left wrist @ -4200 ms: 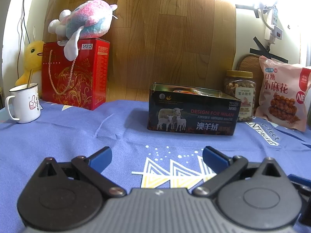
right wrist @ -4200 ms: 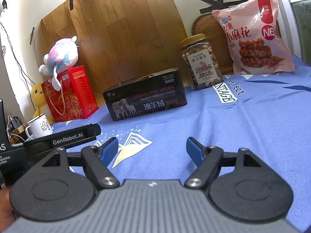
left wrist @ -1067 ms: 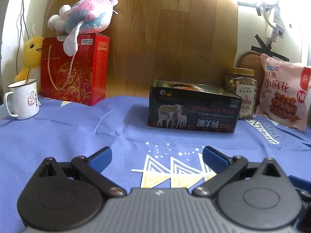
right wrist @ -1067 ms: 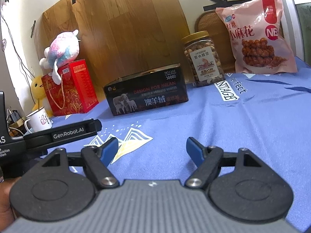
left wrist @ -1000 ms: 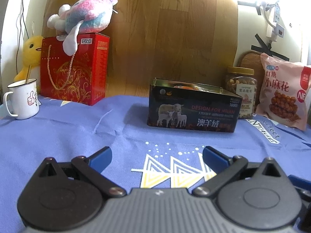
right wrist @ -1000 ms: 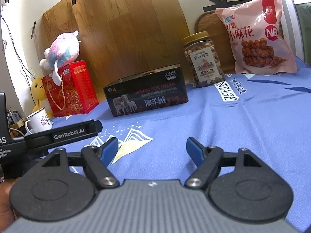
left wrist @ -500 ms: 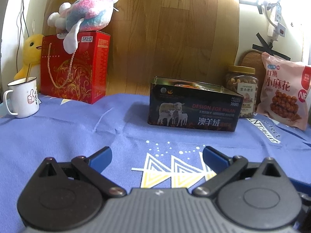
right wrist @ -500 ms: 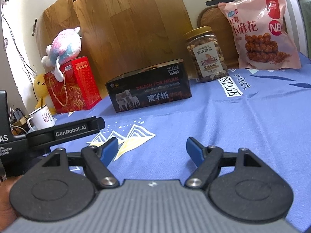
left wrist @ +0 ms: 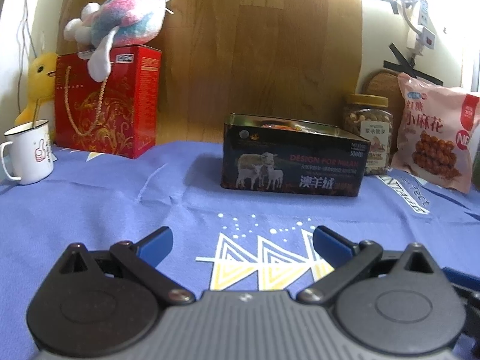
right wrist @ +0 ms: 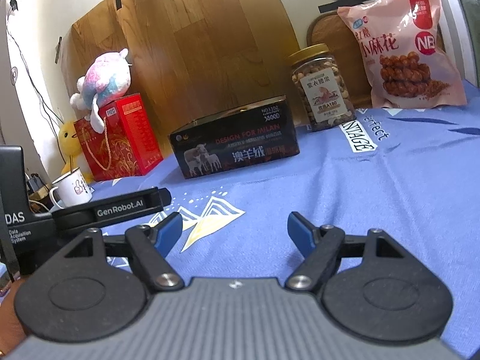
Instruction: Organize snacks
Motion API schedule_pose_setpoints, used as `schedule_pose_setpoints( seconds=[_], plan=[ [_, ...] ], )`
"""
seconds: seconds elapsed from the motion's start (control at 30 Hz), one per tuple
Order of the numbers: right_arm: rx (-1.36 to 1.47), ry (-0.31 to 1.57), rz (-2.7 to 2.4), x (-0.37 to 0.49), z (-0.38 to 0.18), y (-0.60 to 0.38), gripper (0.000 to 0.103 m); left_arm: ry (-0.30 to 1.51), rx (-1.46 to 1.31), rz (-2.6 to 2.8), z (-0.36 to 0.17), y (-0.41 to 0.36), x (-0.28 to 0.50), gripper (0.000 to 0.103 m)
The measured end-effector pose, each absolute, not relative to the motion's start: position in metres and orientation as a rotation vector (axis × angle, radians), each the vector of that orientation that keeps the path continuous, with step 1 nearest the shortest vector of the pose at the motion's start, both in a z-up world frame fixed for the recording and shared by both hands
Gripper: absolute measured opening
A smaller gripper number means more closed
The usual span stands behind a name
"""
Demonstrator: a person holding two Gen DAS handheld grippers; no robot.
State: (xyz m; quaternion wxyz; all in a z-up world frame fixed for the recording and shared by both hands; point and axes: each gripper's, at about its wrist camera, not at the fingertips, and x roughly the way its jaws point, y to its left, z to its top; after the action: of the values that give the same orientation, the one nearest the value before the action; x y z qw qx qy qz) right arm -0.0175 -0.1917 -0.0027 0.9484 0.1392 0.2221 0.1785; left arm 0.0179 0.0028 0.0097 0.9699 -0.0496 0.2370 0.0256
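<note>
A dark open box (left wrist: pixel 292 157) (right wrist: pixel 237 139) printed with sheep stands mid-table on the blue cloth, with orange packets just showing inside. To its right stand a clear nut jar (left wrist: pixel 367 139) (right wrist: pixel 322 88) with a gold lid and a pink snack bag (left wrist: pixel 433 132) (right wrist: pixel 399 48) leaning on the wall. My left gripper (left wrist: pixel 241 240) is open over the cloth, well short of the box, nothing between its blue pads. My right gripper (right wrist: pixel 235 228) is open too, also empty, with the left gripper's black body (right wrist: pixel 114 208) beside it at the left.
A red gift box (left wrist: pixel 106 105) (right wrist: pixel 118 139) topped by a pastel plush toy (left wrist: pixel 120 25) stands at the back left, with a yellow duck toy (left wrist: pixel 39 85) and a white mug (left wrist: pixel 27 151) (right wrist: pixel 72 189) beside it. A wooden board (left wrist: pixel 255 45) leans behind.
Both views have shifted only slightly; the box, jar and bag sit a little differently in frame. Nothing was picked up or let go, and both grippers stay open.
</note>
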Motion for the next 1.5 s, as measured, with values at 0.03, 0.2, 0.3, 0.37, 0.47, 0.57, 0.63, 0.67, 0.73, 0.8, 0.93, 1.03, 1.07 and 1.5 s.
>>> schedule_pose_setpoints(
  seconds=[0.03,0.2,0.3,0.37,0.47,0.57,0.63,0.67,0.73,0.8,0.93,1.03,1.07,1.5],
  plan=[
    [0.290,0.455,0.364,-0.017,-0.003,-0.192,0.079,0.484,-0.098,0.047,0.009,0.002,0.019,0.103],
    [0.317,0.470,0.367,-0.014,-0.004,-0.196,0.079,0.501,-0.101,0.051,0.008,0.003,0.021,0.103],
    [0.320,0.469,0.358,-0.014,-0.004,-0.196,0.079,0.534,-0.088,0.047,0.007,0.002,0.026,0.103],
    [0.313,0.471,0.348,-0.014,-0.004,-0.196,0.079,0.549,-0.079,0.056,0.006,0.000,0.028,0.103],
    [0.301,0.477,0.344,-0.013,-0.004,-0.195,0.079,0.545,-0.078,0.071,0.006,0.000,0.027,0.103],
    [0.296,0.474,0.344,-0.014,-0.004,-0.195,0.079,0.551,-0.074,0.084,0.006,0.000,0.027,0.103],
    [0.295,0.479,0.351,-0.013,-0.004,-0.195,0.079,0.560,-0.073,0.091,0.006,0.001,0.028,0.103],
    [0.294,0.483,0.353,-0.012,-0.004,-0.195,0.079,0.563,-0.073,0.093,0.006,0.001,0.028,0.103],
    [0.294,0.487,0.359,-0.012,-0.004,-0.195,0.079,0.575,-0.073,0.087,0.005,0.002,0.030,0.103],
    [0.298,0.484,0.365,-0.012,-0.004,-0.195,0.080,0.598,-0.079,0.076,0.004,0.003,0.032,0.103],
    [0.308,0.471,0.377,-0.013,-0.004,-0.197,0.084,0.640,-0.108,0.081,0.001,0.007,0.038,0.103],
    [0.312,0.479,0.381,-0.012,-0.004,-0.197,0.084,0.646,-0.118,0.101,0.001,0.009,0.038,0.103],
    [0.313,0.479,0.382,-0.012,-0.005,-0.197,0.084,0.647,-0.116,0.107,0.001,0.009,0.038,0.103],
    [0.322,0.470,0.395,-0.014,-0.004,-0.198,0.085,0.643,-0.026,0.208,0.003,0.001,0.039,0.103]
  ],
)
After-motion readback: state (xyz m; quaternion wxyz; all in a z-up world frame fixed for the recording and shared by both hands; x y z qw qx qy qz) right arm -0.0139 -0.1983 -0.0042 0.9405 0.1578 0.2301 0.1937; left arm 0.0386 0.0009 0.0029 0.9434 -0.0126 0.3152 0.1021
